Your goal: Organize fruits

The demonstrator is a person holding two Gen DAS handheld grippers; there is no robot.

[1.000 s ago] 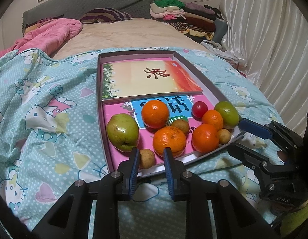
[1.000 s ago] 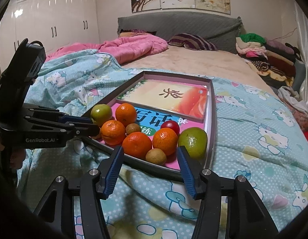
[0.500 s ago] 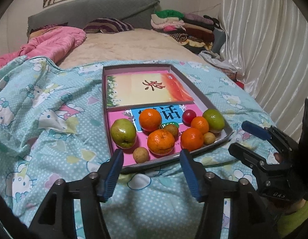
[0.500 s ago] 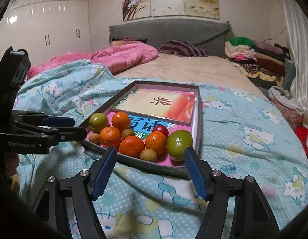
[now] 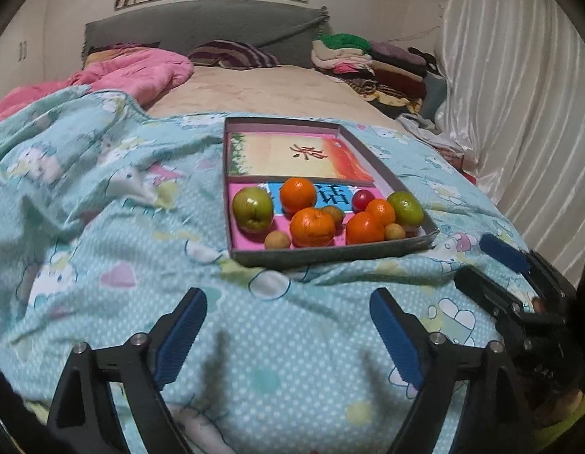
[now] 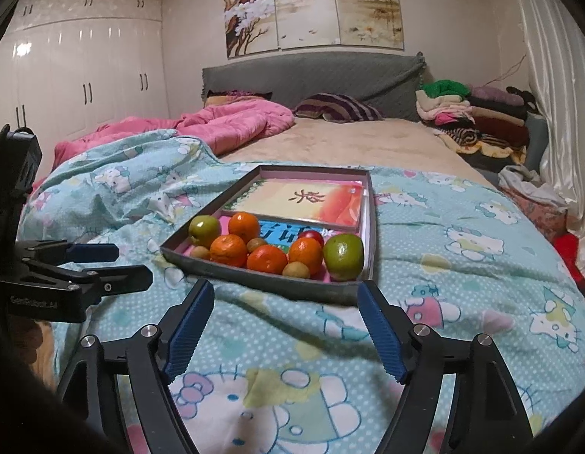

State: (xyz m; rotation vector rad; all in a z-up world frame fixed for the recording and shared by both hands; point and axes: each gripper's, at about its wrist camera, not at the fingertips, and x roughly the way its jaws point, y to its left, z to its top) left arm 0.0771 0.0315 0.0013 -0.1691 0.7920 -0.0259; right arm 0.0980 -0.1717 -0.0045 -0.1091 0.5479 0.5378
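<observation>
A shallow grey tray (image 5: 330, 255) (image 6: 254, 274) lies on the bed with fruit in its near end: several oranges (image 5: 312, 227) (image 6: 267, 259), two green apples (image 5: 253, 209) (image 6: 343, 251), a red fruit (image 5: 361, 199) and small brown fruits (image 5: 277, 240). My left gripper (image 5: 288, 331) is open and empty, well short of the tray's near edge. My right gripper (image 6: 284, 327) is open and empty, just short of the tray. Each gripper also shows in the other's view, the left one (image 6: 103, 265) and the right one (image 5: 493, 265).
A book (image 5: 296, 159) fills the far half of the tray. The teal patterned quilt (image 5: 103, 227) covers the near bed. A pink quilt (image 6: 231, 125) lies at the far left, folded clothes (image 6: 470, 113) at the far right, a white curtain (image 5: 519, 113) on the right.
Both grippers have pulled back from the tray toward me. The left gripper's jaws have opened wide; a second ago they were nearly shut by a small brown fruit. The fruit stays in place.
</observation>
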